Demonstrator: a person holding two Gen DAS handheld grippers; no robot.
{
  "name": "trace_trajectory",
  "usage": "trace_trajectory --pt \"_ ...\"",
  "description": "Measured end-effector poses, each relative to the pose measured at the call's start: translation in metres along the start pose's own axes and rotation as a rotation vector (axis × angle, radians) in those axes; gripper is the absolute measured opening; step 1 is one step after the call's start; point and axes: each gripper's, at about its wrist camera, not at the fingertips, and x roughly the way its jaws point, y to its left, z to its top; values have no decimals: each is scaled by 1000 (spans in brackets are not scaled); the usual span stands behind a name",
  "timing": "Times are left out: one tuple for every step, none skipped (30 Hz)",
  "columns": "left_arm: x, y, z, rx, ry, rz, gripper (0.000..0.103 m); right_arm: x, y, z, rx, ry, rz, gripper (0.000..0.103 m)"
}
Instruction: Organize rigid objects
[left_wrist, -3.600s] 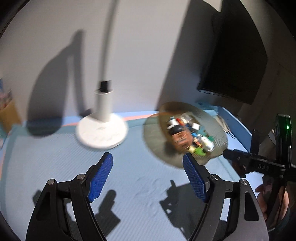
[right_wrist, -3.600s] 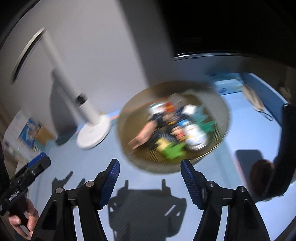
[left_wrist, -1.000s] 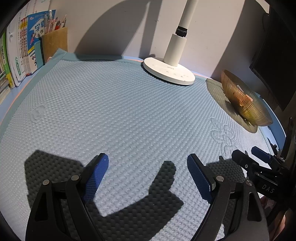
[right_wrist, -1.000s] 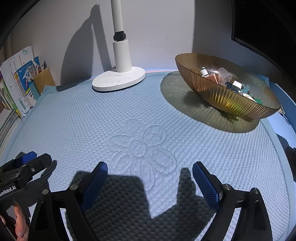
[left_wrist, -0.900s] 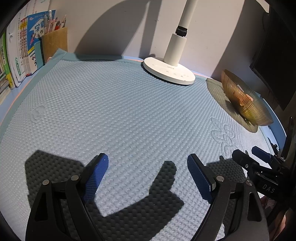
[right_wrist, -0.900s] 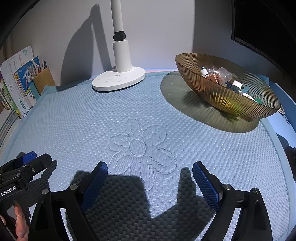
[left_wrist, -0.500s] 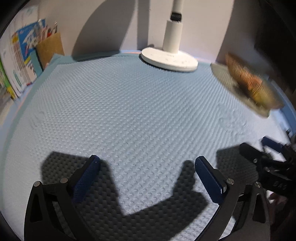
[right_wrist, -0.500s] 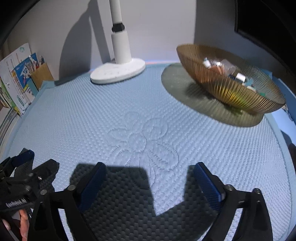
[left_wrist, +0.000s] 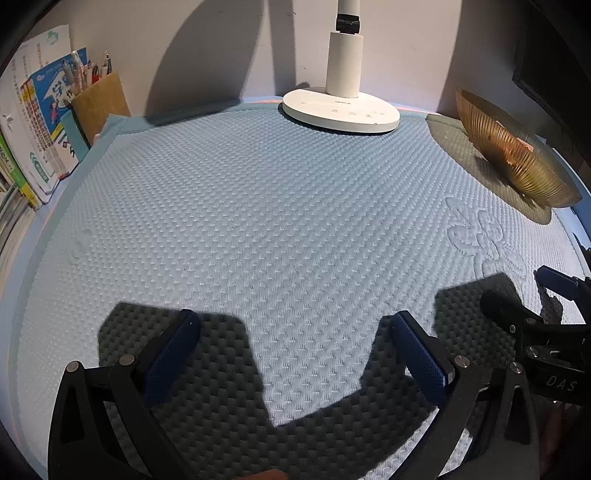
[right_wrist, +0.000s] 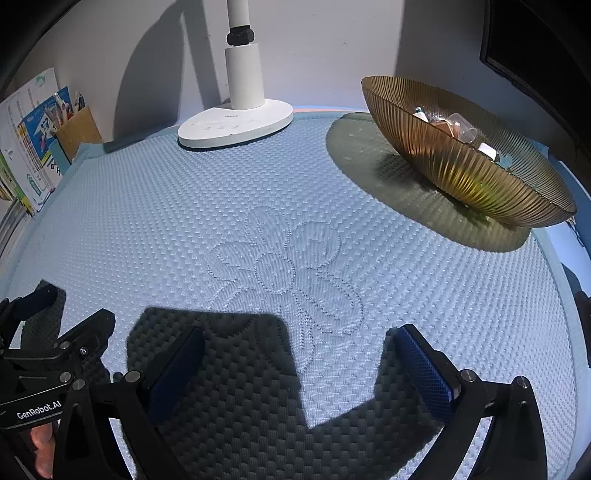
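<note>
A ribbed amber glass bowl stands at the back right of the blue quilted mat. In it lie several small objects, among them a clear cup and small bottles. In the left wrist view the bowl is seen edge-on at the far right. My left gripper hangs low over the bare mat, open, nothing between its blue pads. My right gripper is likewise open and empty, near a stitched flower. Each gripper shows at the edge of the other's view: right, left.
A white lamp base with its post stands at the back centre. Books and a brown pen holder line the back left corner. A dark monitor hangs behind the bowl. A hand's fingers show at the lower left.
Both grippers' jaws have spread wider over the last second. The left view has rolled a little, so the bowl sits lower at the right. Neither hand has travelled noticeably.
</note>
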Motion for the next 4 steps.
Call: trace_trajectory --pt "0 0 0 0 0 -1 103 0 0 0 1 0 0 103" --pt "0 0 -1 5 -3 -2 103 0 0 0 1 0 0 103" --pt "0 1 -1 4 -5 -3 103 0 0 0 1 0 0 103" --pt "0 1 0 3 -4 -4 103 0 0 1 0 0 1 103"
